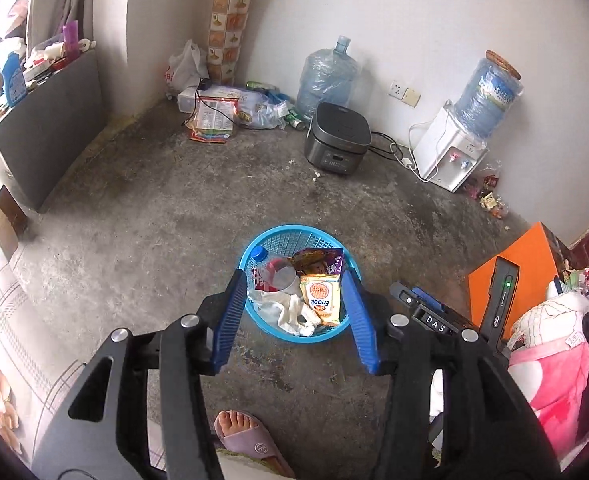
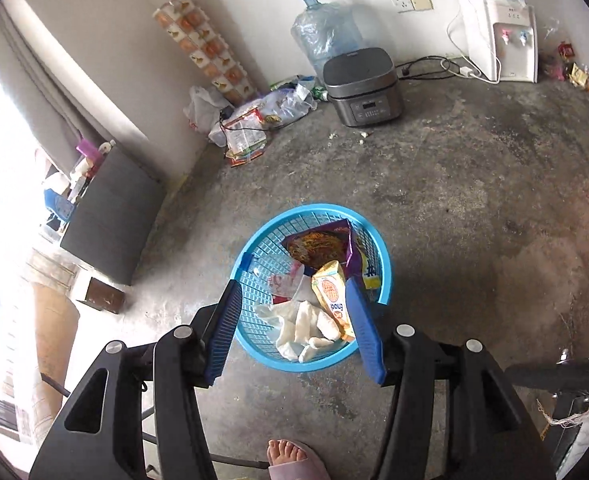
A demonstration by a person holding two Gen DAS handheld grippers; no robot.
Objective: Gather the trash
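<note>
The concrete floor (image 1: 174, 208) fills most of both views, grey and stained. At the upper right of my left view a white water dispenser (image 1: 450, 152) stands against the wall with a blue jug on top, and a second big water jug (image 1: 326, 76) stands at upper centre, just behind a dark rice cooker (image 1: 338, 140). To the left of those, in the corner, lies a heap of bags and wrappers (image 1: 222, 112).

The blue basket (image 1: 282, 330) sits on the floor at lower centre of both views, framed between my tong tips. Inside it are a plastic bottle (image 1: 268, 272) with a blue cap, a purple snack bag (image 1: 318, 260), a yellow snack packet (image 1: 321, 298) and a crumpled white cloth (image 1: 294, 312) at the near side.

My left tongs (image 1: 294, 292) stand apart with nothing between the blue pads (image 1: 230, 320); they hang above the basket, gripping nothing. My right tongs (image 2: 292, 304) are likewise spread and empty over the same basket (image 2: 254, 344).

My foot in a pale slipper (image 1: 250, 440) shows at the bottom edge of the left view.
</note>
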